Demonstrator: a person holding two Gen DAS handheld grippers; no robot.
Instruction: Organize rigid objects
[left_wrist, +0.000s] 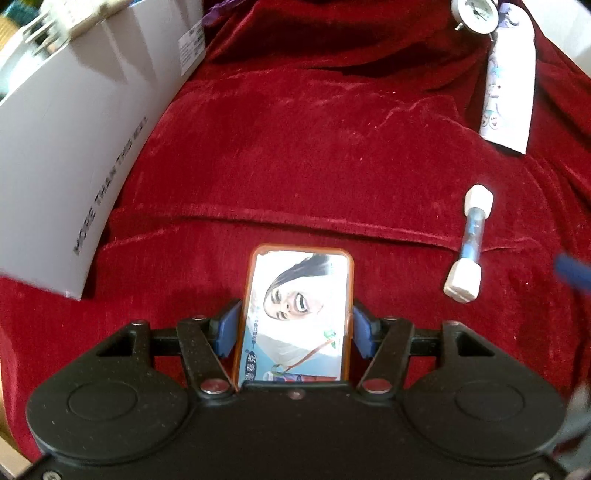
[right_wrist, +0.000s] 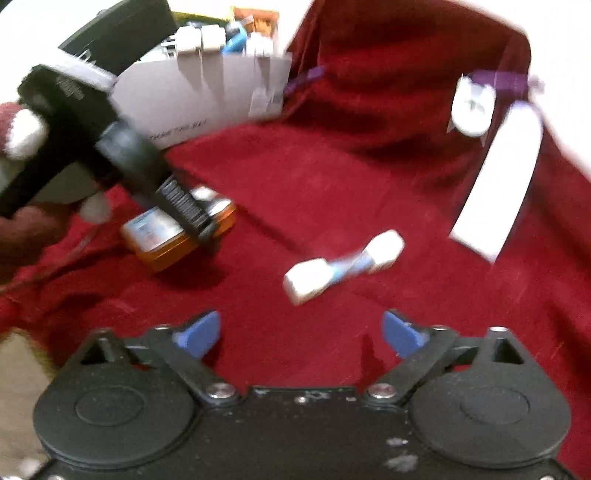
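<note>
My left gripper (left_wrist: 295, 326) is shut on an orange-edged tin (left_wrist: 295, 314) with a woman's face on its lid, held just above the red cloth. In the right wrist view the same tin (right_wrist: 173, 236) sits under the left gripper's black body. A small sand timer (left_wrist: 467, 245) with white end caps and a blue glass tube lies on the cloth to the right. My right gripper (right_wrist: 301, 332) is open and empty, just short of the sand timer (right_wrist: 343, 266).
A white cardboard box (left_wrist: 74, 147) holding several items stands at the left; it also shows in the right wrist view (right_wrist: 207, 96). A white alarm clock (left_wrist: 476, 14) and a white tube (left_wrist: 508, 92) lie at the back right. Wrinkled red cloth (left_wrist: 314, 166) covers the surface.
</note>
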